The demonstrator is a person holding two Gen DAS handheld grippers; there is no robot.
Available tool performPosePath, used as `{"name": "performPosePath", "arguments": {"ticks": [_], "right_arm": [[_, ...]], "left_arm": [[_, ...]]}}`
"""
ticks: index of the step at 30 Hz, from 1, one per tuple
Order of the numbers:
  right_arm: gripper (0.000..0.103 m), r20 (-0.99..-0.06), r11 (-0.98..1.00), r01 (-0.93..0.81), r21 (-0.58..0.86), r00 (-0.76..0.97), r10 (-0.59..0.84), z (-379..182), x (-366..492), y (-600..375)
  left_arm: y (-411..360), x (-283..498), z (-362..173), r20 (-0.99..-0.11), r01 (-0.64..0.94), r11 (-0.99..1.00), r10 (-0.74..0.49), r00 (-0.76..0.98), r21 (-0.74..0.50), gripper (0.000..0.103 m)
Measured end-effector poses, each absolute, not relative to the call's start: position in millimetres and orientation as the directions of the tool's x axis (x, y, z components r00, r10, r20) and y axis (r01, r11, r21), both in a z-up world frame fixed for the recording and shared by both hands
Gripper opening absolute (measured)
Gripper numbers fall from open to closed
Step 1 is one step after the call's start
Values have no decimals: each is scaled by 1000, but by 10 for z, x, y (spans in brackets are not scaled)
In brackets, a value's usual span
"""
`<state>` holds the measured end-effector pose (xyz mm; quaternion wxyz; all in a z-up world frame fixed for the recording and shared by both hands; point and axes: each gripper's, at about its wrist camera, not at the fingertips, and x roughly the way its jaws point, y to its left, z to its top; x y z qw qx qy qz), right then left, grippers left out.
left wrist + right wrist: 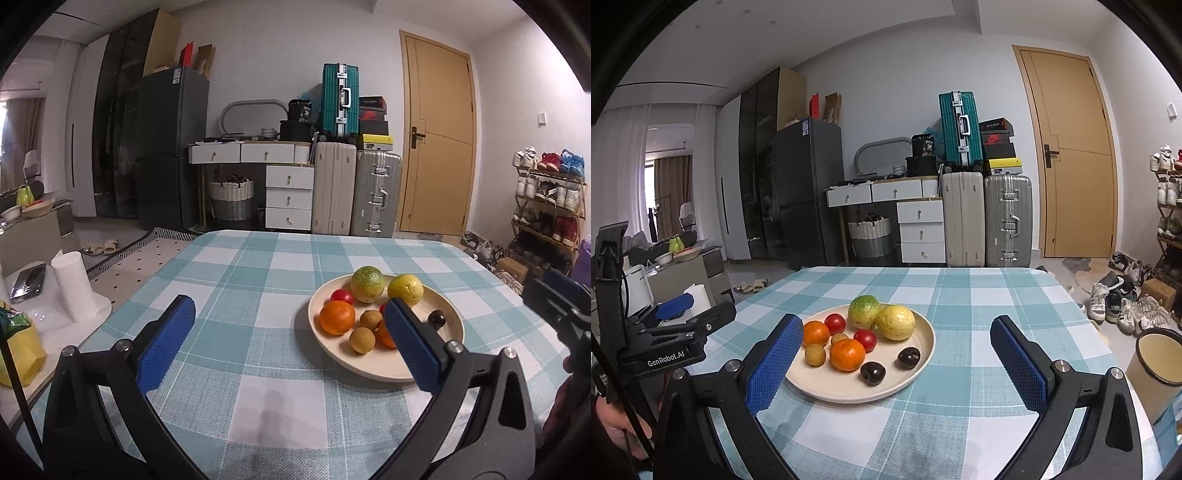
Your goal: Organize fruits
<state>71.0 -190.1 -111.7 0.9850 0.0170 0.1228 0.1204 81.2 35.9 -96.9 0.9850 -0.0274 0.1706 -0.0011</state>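
Note:
A cream plate (373,363) (916,363) on the checked tablecloth holds several fruits: a green-yellow citrus (366,283) (863,311), a yellow one (405,288) (896,322), oranges (337,316) (847,353), red tomatoes (865,339), small brown fruits (362,339) (815,354) and dark plums (908,357). My left gripper (291,343) is open and empty, left of the plate. My right gripper (905,365) is open and empty, above the plate's near side.
The table (251,280) has a checked cloth. A white holder (75,290) and a yellow bag (18,350) stand off its left edge. A round bin (1158,356) stands at the right. Suitcases, drawers and a shoe rack line the far wall.

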Motion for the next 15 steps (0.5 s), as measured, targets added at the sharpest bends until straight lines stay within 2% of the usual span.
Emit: {"name": "performPosePath", "arguments": {"ticks": [5, 8, 15], "right_arm": [[103, -266, 972, -235, 21, 936, 232, -1147, 747, -1802], [103, -261, 969, -244, -25, 938, 230, -1159, 719, -1708], [103, -260, 968, -249, -25, 937, 235, -1171, 719, -1701]], "left_arm": [[296, 820, -970, -339, 9, 1000, -17, 941, -26, 102], [255, 757, -965, -301, 30, 999, -32, 953, -12, 102], [249, 774, -961, -308, 29, 999, -31, 951, -13, 102]]}}
